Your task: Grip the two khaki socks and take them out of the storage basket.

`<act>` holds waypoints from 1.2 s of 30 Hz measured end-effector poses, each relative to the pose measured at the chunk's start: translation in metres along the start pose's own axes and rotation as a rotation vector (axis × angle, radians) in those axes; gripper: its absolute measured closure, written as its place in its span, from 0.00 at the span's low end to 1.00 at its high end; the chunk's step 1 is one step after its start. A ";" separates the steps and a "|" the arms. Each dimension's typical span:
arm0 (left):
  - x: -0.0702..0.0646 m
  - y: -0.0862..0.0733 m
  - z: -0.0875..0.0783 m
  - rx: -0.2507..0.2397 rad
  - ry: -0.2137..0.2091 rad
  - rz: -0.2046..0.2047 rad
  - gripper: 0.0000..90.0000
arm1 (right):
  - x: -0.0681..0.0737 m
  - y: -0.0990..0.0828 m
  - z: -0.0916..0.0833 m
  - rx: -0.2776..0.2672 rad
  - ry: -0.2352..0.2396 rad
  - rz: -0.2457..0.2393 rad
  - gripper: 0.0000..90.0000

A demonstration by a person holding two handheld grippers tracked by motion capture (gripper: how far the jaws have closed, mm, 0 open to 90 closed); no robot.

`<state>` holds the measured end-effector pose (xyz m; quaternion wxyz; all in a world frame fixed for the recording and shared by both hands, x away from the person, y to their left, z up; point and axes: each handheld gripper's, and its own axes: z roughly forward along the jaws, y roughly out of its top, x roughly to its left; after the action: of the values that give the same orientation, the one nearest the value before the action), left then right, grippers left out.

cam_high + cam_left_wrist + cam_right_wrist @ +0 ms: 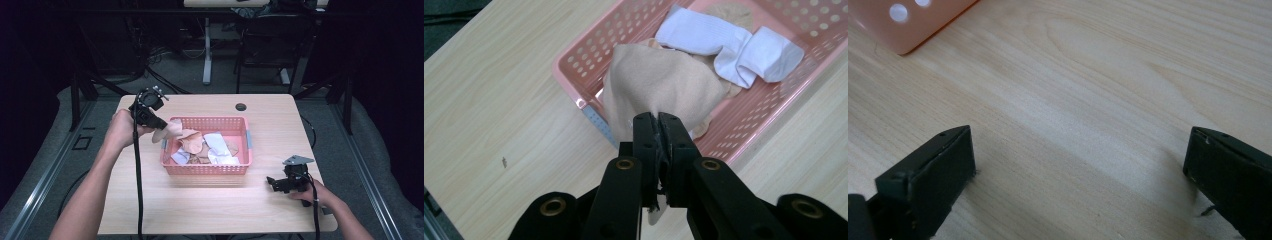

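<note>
My left hand-held gripper (658,121) pinches a tan sock (659,82) over the basket's (574,82) rim; its lower end is hidden. My right hand-held gripper (1080,165) gapes wide, empty.

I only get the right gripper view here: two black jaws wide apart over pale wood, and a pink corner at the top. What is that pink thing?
Observer: It is the corner of a pink basket in the middle of the table, holding a few socks.
Operator: Is the other hand busy?
Observer: Yes. The left gripper is shut on a beige sock, held over the basket's left end.
Operator: Any other colours in there?
Observer: A white sock lies folded in the basket, with more beige ones around it.
Operator: And my gripper, where is it?
Observer: The right gripper rests on the table near the basket's front right corner, empty.
</note>
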<state>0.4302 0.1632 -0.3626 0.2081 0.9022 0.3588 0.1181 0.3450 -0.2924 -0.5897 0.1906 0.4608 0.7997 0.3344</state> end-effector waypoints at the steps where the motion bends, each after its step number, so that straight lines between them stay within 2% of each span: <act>1: 0.002 -0.001 -0.001 -0.002 0.003 -0.002 0.96 | 0.000 0.000 0.000 -0.001 0.000 0.000 0.00; 9: 0.014 -0.015 -0.013 -0.010 0.026 -0.037 0.96 | 0.000 0.000 0.000 0.000 0.000 0.000 0.00; 22: 0.041 -0.049 -0.030 -0.019 0.053 -0.120 0.96 | 0.000 0.000 0.000 0.000 0.000 0.000 0.00; 28: 0.050 -0.063 -0.028 -0.012 0.056 -0.154 0.96 | 0.000 0.000 0.000 0.000 0.000 -0.001 0.00; 36: 0.061 -0.080 -0.024 0.000 0.066 -0.179 0.96 | 0.000 0.000 0.000 0.001 -0.001 -0.001 0.00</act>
<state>0.4168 0.2650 -0.3742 0.2057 0.8621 0.4449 0.1286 0.3449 -0.2924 -0.5897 0.1910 0.4606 0.7999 0.3338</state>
